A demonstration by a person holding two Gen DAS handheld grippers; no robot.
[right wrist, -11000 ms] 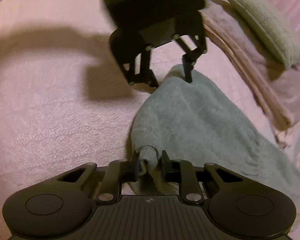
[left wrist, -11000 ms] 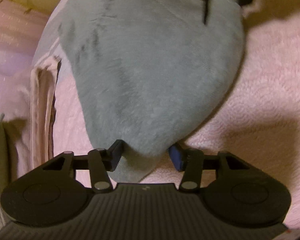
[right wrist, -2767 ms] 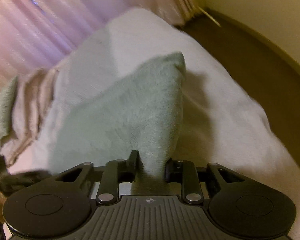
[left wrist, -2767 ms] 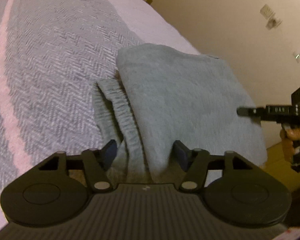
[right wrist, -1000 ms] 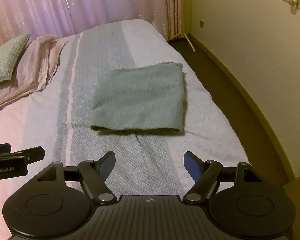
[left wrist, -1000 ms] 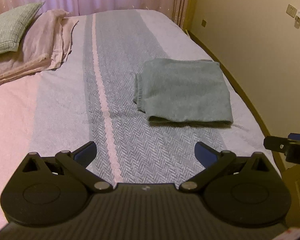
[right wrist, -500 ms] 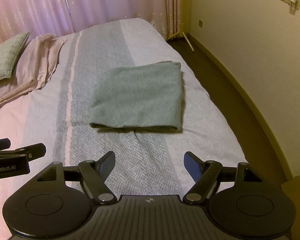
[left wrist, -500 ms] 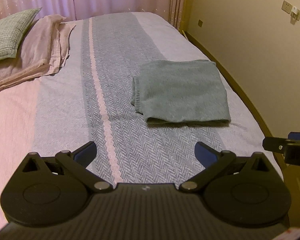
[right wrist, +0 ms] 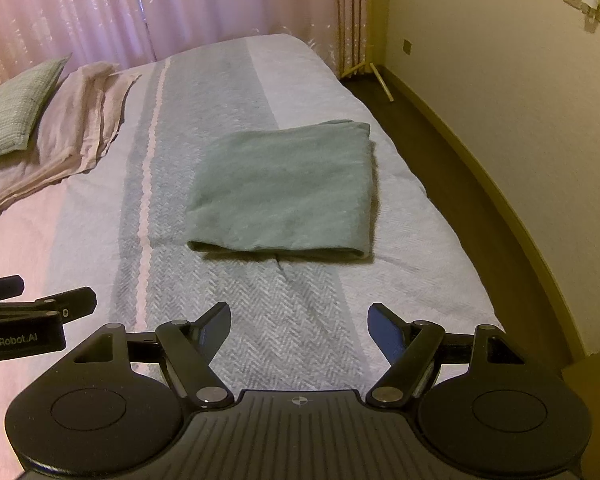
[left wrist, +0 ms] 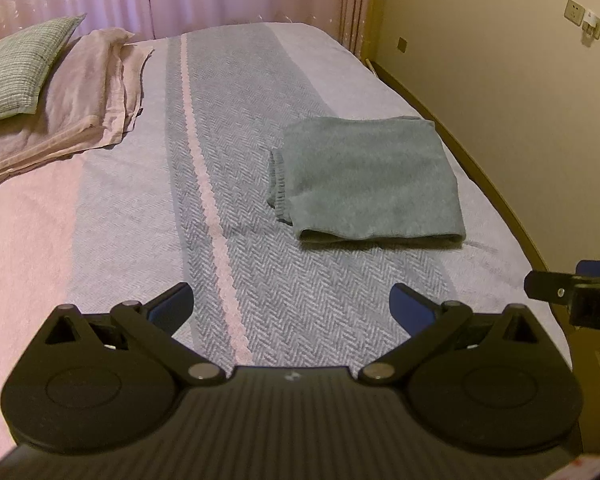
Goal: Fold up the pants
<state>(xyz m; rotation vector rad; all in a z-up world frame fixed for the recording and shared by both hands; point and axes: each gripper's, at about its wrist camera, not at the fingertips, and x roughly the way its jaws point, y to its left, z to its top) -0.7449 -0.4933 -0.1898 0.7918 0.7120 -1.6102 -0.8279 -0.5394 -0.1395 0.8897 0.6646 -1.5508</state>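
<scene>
On the bed [left wrist: 140,208], folded pants [left wrist: 368,176] beside pillow [left wrist: 16,68].

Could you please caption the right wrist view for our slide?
Folded green pants lie on the striped bed; open right tongs hover empty.

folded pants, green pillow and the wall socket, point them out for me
folded pants [right wrist: 284,188], right wrist view, middle of the top layer.
green pillow [left wrist: 18,70], left wrist view, centre of its face.
wall socket [left wrist: 575,12], left wrist view, on the plate.
</scene>
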